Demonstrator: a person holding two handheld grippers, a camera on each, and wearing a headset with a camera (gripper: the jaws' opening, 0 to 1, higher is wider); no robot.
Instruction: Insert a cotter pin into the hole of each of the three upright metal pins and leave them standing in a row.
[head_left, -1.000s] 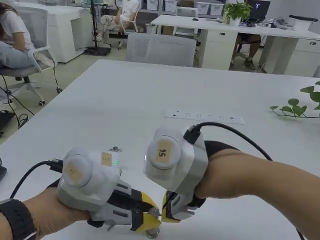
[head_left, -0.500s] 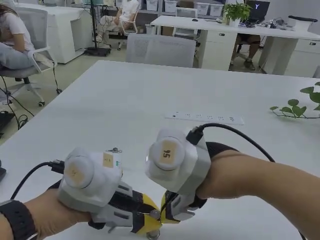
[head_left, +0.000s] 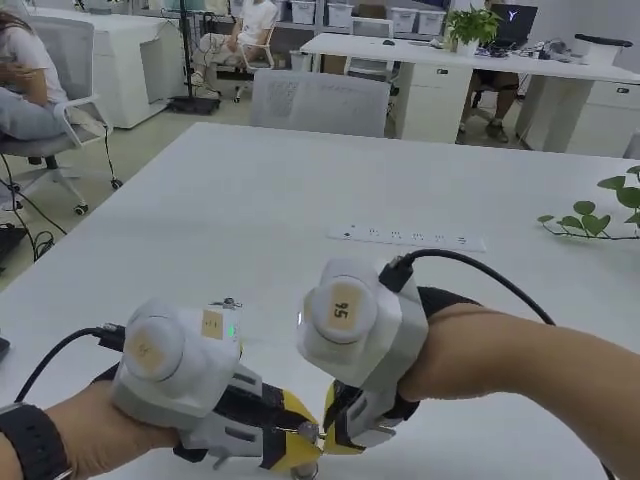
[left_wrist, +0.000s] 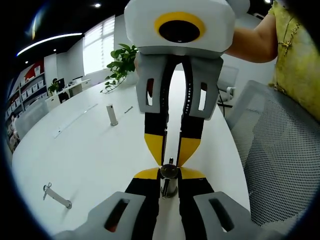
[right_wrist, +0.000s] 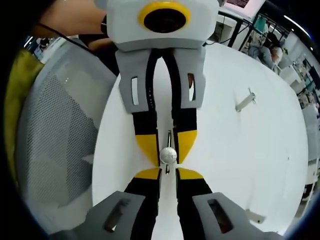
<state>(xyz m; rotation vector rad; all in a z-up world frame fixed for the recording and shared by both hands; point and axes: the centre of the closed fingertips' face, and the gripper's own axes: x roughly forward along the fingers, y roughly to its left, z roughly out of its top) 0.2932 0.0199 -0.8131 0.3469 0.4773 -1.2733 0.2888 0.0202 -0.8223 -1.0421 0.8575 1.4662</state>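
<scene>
The left gripper is squeezed shut on a metal pin. The pin stands on the white table, well away from the power strip, on the person's side of it. The right gripper meets it tip to tip, jaws almost closed on a thin cotter pin (tiny, hard to see) at the pin's top. A second pin stands closer to the power strip.

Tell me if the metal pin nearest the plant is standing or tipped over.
Standing: in the left gripper view the metal pin rises straight from the table on its own end.
</scene>
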